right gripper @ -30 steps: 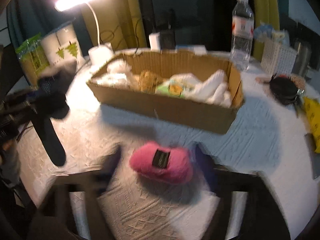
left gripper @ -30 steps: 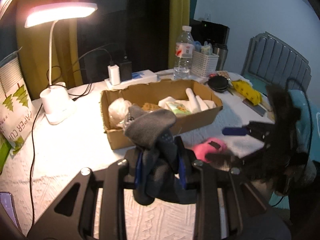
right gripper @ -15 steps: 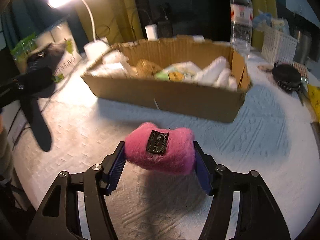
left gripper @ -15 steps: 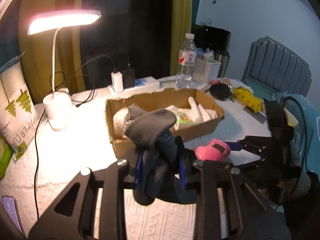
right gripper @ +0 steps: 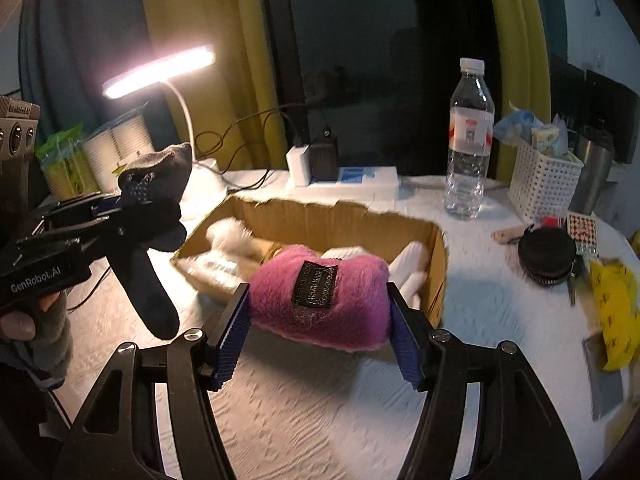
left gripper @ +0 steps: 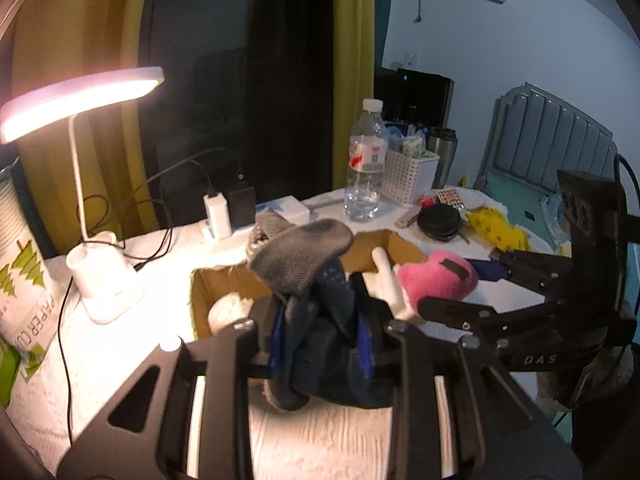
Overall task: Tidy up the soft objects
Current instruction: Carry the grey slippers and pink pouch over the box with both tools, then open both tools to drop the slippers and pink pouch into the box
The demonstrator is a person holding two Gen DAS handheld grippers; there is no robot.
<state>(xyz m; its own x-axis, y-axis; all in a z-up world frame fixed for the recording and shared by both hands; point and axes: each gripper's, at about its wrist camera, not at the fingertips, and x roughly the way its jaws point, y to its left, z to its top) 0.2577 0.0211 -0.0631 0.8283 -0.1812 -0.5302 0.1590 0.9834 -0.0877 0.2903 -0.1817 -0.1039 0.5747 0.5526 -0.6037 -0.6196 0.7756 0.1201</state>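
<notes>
Both claws have risen since a second ago: my right claw [right gripper: 320, 320], then closing around the pink plush pouch [right gripper: 320, 300] where it lay on the table [right gripper: 340, 400], now carries it in the air just before the near wall of the cardboard box [right gripper: 438, 272], and my left claw [left gripper: 320, 336] has come up with its dark sock [left gripper: 304, 264] so that the box sits lower in its view.

Nearest me, the right claw's blue pads [right gripper: 230, 340] press on both ends of the pouch, its black label facing up. The left claw is clamped on the bunched grey and navy sock; in the right wrist view one end of the sock hangs down below the claw and the grey toe stands up above it.

Just beyond both claws the open box holds white soft things, among them a fluffy white ball [right gripper: 228, 232] and a white roll [right gripper: 412, 256]; the rest is blurred.

Behind the box stand a white power strip with chargers [right gripper: 312, 160] and a clear water bottle [right gripper: 468, 140]. To the right are a white lattice basket [right gripper: 544, 184], a black round pouch [right gripper: 546, 254] and a yellow bag [right gripper: 614, 308]. At the far left a lit desk lamp [left gripper: 80, 100] stands beside packs of paper cups [right gripper: 120, 144].
</notes>
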